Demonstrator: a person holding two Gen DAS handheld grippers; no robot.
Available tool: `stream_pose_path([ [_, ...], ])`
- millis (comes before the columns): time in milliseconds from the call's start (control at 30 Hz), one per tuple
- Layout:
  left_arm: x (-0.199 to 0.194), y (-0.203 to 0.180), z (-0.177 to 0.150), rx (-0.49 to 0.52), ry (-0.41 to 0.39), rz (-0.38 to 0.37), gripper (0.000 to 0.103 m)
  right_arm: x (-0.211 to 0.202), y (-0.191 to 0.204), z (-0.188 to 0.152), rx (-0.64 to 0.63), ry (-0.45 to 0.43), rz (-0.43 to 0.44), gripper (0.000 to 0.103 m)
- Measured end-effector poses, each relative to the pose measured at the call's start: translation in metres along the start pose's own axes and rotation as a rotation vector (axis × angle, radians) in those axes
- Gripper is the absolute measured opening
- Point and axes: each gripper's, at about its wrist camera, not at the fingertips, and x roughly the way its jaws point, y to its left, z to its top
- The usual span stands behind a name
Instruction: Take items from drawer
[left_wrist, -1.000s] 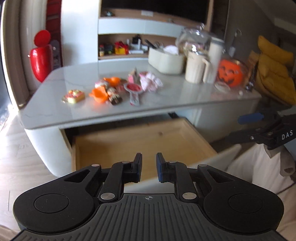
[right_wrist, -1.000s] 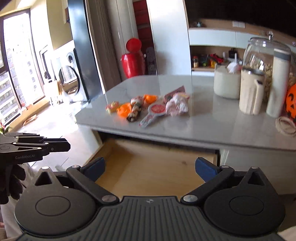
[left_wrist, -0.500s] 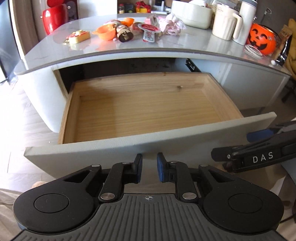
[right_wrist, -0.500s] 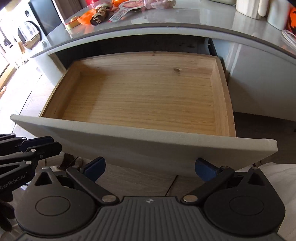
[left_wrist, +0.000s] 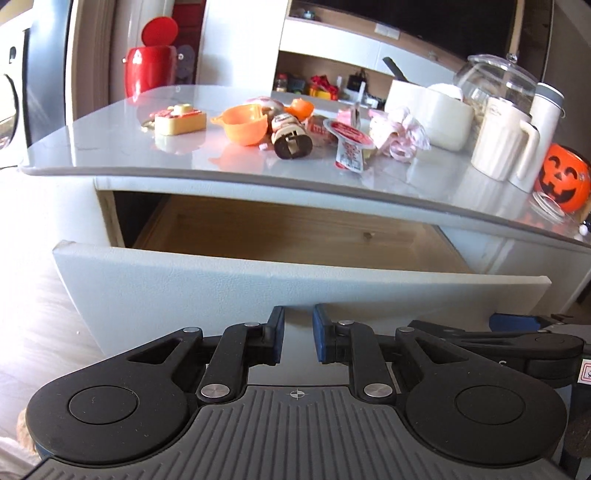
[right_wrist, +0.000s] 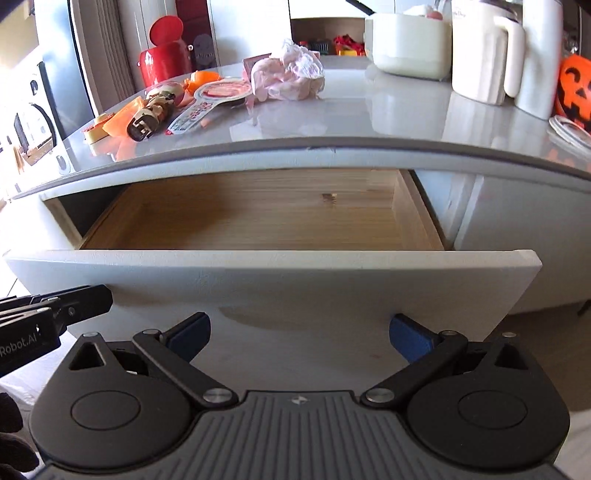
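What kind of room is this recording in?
Most likely a home kitchen: a grey counter over an open wooden drawer, a white jug, a glass jar, and what looks like a washing machine behind.

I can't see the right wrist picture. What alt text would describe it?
An open wooden drawer, showing only bare wood, juts from under a grey countertop; the right gripper, its blue-padded fingers spread wide, faces the drawer's white front. Small toys and wrappers lie scattered on the countertop.
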Motion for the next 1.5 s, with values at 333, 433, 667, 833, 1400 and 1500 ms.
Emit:
stream_pose_path([
  [333,0.037,0.003,0.010,0.009,-0.136,0.025,0.017,0.036,0.000,0.028,0.055,-0.119,-0.029,0.103],
  [433,0.037,0.008,0.008,-0.014,-0.144,0.005,0.017,0.042,-0.001,0.037,0.070,-0.099,-0.030,0.103],
  [667,0.037,0.004,0.004,0.001,-0.163,0.025,0.017,0.043,-0.001,0.030,0.063,-0.139,-0.032,0.103],
  [833,0.039,-0.002,-0.001,0.049,-0.189,0.052,0.017,0.046,0.000,0.030,0.053,-0.145,-0.037,0.103],
  [1400,0.053,-0.035,-0.003,0.170,-0.165,-0.027,0.098,0.025,-0.030,0.026,0.086,-0.211,-0.211,0.103],
  [1500,0.057,-0.046,-0.004,0.172,-0.167,0.029,0.100,0.021,-0.044,0.024,0.111,-0.197,-0.240,0.103],
])
